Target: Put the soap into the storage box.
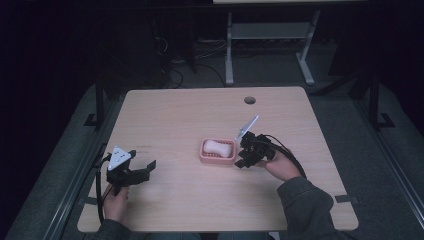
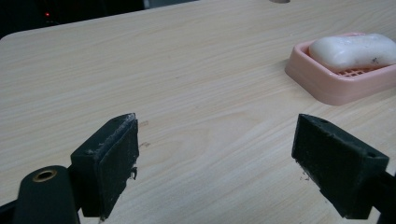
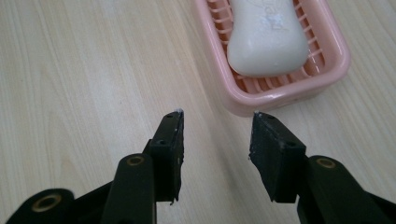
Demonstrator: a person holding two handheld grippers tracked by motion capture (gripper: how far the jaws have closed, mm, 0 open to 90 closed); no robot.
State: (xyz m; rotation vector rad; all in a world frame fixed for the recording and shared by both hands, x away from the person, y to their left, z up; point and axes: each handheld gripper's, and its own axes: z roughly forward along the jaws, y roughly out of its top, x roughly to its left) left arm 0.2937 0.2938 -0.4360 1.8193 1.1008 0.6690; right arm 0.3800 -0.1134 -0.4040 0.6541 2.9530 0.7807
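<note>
- A pink tray (image 1: 218,158) sits near the middle of the desk (image 1: 190,115), with a white soap (image 1: 218,147) lying in it.
- The right gripper (image 1: 241,151) is just beside the tray's right end, held low by a hand (image 1: 278,165) in a dark sleeve (image 1: 310,205).
- In the right gripper view its jaws stand partly apart with nothing between them; bare desk shows in the gap, and the tips stop just short of the tray's (image 3: 299,84) near rim.
- The soap (image 3: 266,37) is cut off at the top of that view, and the raised lettering on it is too faint to read.
- A thin pale strip (image 1: 248,126) sticks up behind the right gripper; I cannot tell what it is.
- The left gripper (image 1: 149,168) is well apart from the tray, near the desk's left front edge, a grey plate on top and a cable trailing down.
- In the left gripper view its jaws are wide open over bare wood, with the tray (image 2: 327,86) and soap (image 2: 355,50) far off at the upper right, cut by the frame edge.
- The left hand (image 1: 117,200) is partly hidden under its gripper.
- Behind the desk the room is dark; a grey frame (image 1: 270,35) and some floor cables are hard to make out.
</note>
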